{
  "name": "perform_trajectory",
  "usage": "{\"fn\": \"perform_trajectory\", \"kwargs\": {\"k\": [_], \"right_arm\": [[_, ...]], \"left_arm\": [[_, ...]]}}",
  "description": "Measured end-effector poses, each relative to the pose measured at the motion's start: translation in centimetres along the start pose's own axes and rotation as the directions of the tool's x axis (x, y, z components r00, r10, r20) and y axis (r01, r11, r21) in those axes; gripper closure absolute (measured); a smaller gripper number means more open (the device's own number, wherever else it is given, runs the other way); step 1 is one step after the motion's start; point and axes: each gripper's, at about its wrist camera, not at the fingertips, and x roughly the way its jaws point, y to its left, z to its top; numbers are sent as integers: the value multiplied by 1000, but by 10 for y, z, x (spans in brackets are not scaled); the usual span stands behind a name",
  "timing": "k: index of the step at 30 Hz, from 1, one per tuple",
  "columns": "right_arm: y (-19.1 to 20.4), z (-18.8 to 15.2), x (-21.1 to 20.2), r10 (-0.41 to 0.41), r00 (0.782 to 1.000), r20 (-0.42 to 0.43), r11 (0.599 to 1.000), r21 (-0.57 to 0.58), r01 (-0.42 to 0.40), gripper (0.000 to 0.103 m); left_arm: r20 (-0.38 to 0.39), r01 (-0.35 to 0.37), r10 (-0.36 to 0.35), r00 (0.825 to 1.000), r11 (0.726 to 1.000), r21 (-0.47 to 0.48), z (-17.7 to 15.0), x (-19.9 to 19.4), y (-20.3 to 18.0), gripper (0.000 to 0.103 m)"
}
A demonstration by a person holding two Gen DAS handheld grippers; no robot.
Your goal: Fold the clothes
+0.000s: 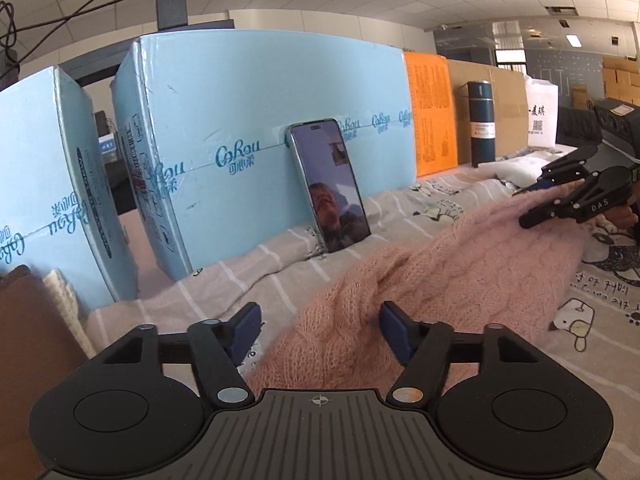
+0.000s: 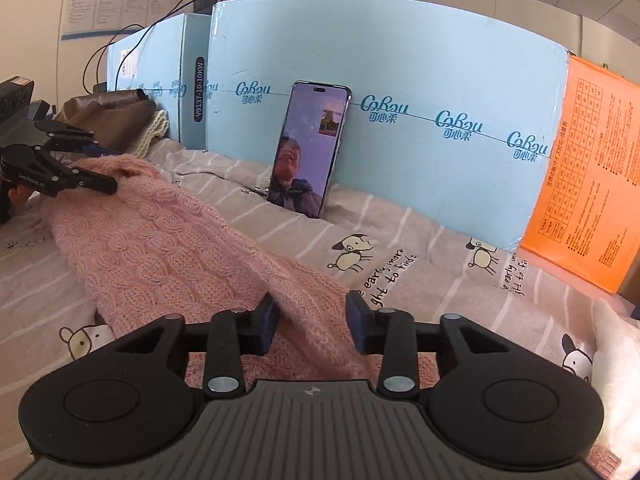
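Note:
A pink cable-knit sweater (image 1: pixel 460 264) (image 2: pixel 160 248) lies stretched in a long band across the cartoon-print bedsheet (image 1: pixel 280 272) (image 2: pixel 420 280). My left gripper (image 1: pixel 320 330) stands wide open over one end of it, with knit between the blue pads and a gap on the left side. At the other end my right gripper (image 2: pixel 314 322) is open about halfway, a raised ridge of the sweater running between its pads without being pinched. Each gripper also shows in the other's view, the right gripper (image 1: pixel 536 200) and the left gripper (image 2: pixel 106 164), both with fingers apart over the knit.
Light blue cartons (image 1: pixel 260 100) wall off the back, with a phone (image 1: pixel 330 184) propped against them. An orange box (image 1: pixel 432 112) and a dark bottle (image 1: pixel 482 124) stand further right. A brown garment (image 2: pixel 108 116) and a cream knit (image 2: pixel 154 132) lie at the left end, white cloth (image 2: pixel 616 360) at the right.

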Motion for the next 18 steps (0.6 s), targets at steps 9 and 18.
{"fn": "perform_trajectory", "kwargs": {"k": [9, 18], "right_arm": [[-8, -6, -12, -85, 996, 36, 996, 27, 84, 38], [-13, -11, -21, -135, 989, 62, 990, 53, 132, 34]], "left_arm": [[-83, 217, -206, 975, 964, 153, 14, 27, -32, 13], [-201, 483, -459, 865, 871, 87, 36, 35, 0, 88]]}}
